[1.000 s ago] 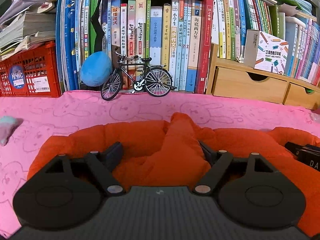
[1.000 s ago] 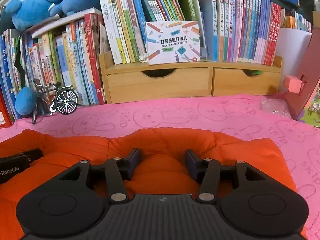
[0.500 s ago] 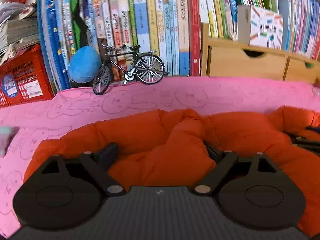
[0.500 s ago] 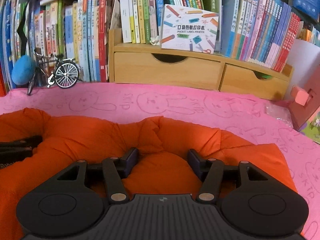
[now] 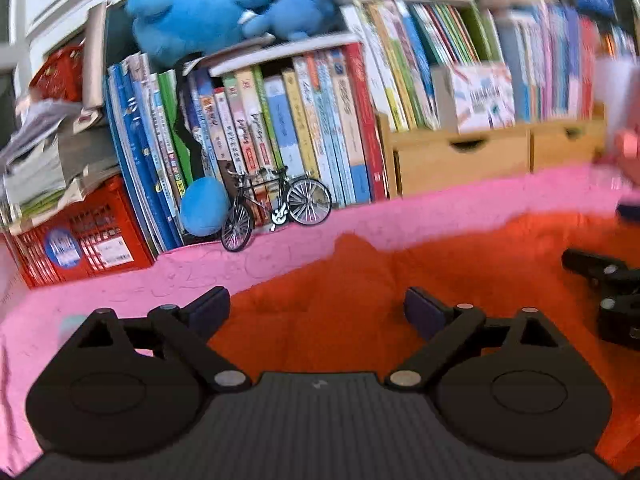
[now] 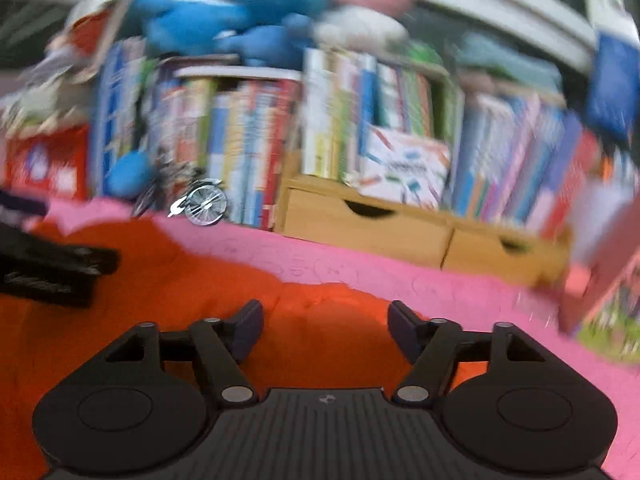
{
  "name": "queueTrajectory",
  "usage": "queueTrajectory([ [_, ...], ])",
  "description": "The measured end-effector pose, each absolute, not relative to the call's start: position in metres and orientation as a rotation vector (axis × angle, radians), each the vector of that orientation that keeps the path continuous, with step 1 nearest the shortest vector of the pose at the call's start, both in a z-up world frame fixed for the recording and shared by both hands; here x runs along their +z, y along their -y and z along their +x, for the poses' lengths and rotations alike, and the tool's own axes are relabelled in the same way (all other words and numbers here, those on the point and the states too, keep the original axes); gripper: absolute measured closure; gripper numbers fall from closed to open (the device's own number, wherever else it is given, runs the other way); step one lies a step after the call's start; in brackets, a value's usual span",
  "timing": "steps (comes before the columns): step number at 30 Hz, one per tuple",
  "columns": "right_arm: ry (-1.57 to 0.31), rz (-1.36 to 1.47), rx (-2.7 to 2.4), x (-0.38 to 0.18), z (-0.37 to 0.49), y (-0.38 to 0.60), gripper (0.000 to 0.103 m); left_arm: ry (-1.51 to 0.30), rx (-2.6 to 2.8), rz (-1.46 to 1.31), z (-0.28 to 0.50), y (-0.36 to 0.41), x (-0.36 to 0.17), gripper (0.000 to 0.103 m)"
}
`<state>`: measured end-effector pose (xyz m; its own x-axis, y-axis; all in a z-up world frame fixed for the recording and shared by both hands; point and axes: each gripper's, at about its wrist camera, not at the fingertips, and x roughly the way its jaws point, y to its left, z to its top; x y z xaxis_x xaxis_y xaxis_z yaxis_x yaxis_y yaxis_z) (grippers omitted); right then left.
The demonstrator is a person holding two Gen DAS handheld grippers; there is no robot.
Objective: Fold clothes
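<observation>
An orange padded garment (image 5: 360, 296) lies flat on the pink cloth (image 5: 120, 288); in the right wrist view the orange garment (image 6: 160, 280) fills the lower left. My left gripper (image 5: 316, 312) is open above the garment's left part, with nothing between its fingers. My right gripper (image 6: 322, 326) is open too, over the garment's right edge, and empty. Each gripper shows at the edge of the other's view: the right one (image 5: 608, 292) and the left one (image 6: 52, 272). The right wrist view is motion-blurred.
A row of books (image 5: 280, 132) and wooden drawers (image 5: 460, 160) line the back. A model bicycle (image 5: 276, 208), a blue ball (image 5: 204, 206) and a red crate (image 5: 80, 240) stand at the back left. Blue plush toys (image 5: 224, 12) sit on top. A pink box (image 6: 600, 264) stands at the right.
Both grippers have let go of the bunched orange fabric and opened wide. The garment now lies flatter. Both cameras have tilted up and swung, the right one fast enough to blur.
</observation>
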<state>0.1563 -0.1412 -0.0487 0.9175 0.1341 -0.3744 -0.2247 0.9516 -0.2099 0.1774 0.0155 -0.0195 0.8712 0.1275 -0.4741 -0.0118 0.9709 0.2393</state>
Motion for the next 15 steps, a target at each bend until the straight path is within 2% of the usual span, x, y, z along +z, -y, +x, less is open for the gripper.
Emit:
queueTrajectory([
  [4, -0.383, -0.282, 0.187, -0.057, 0.153, 0.143, 0.030, -0.509, 0.097, 0.282, 0.179, -0.016, -0.043, 0.000],
  [10, -0.464, -0.237, 0.197, -0.068, 0.162, 0.154, 0.019, -0.554, 0.074, 0.215, 0.182, -0.029, -0.051, 0.000],
  [15, -0.537, -0.195, 0.221, -0.073, 0.174, 0.159, 0.016, -0.564, 0.073, 0.222, 0.184, -0.028, -0.053, 0.000],
])
